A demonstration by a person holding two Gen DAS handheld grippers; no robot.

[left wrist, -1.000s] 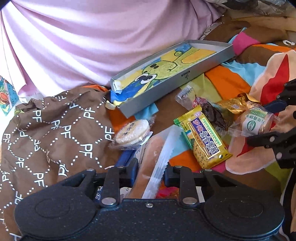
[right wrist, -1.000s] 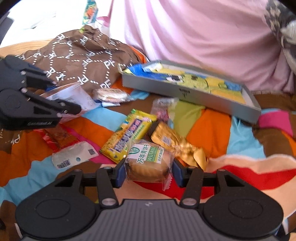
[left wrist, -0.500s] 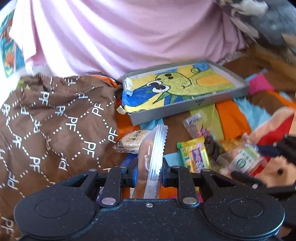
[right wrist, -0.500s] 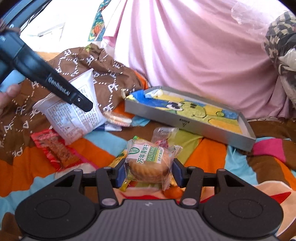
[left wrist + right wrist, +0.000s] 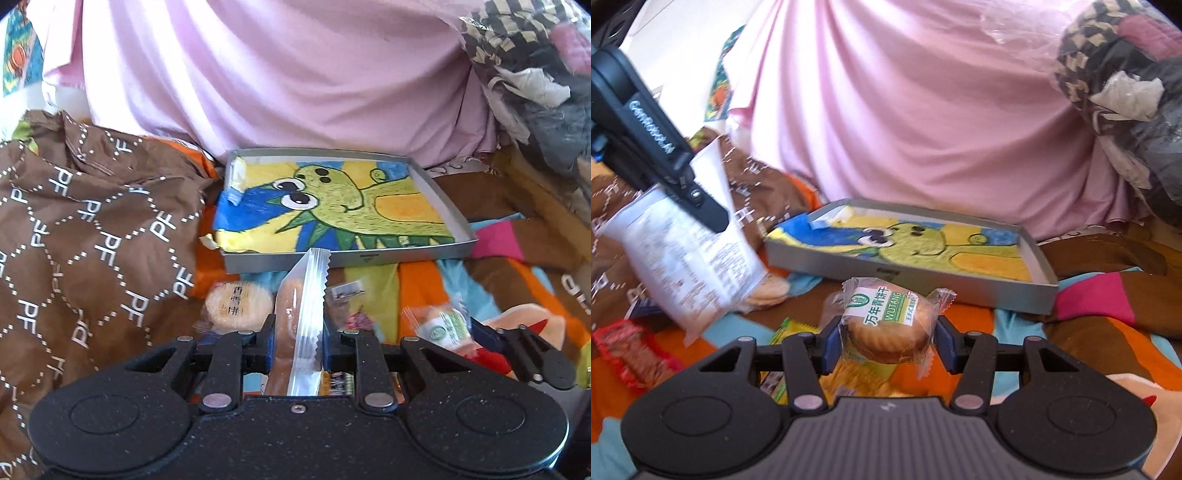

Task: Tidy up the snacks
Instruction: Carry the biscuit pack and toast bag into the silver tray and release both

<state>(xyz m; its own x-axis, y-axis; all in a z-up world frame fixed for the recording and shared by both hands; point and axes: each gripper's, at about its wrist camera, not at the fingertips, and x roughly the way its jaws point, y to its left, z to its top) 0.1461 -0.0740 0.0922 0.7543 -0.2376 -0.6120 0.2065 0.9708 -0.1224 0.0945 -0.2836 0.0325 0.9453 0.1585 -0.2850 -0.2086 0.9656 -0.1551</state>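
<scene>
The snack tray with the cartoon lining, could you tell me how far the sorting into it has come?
Nothing is in the tray yet. In hand: the left gripper holds a long bread packet, the right gripper a round biscuit packet, both short of the tray. Left on the blanket: a round cracker, a red packet and others.

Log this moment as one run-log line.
left gripper: shut on bread packet | right gripper: shut on round biscuit pack | both lifted, facing grey tray | tray holds no snacks
</scene>
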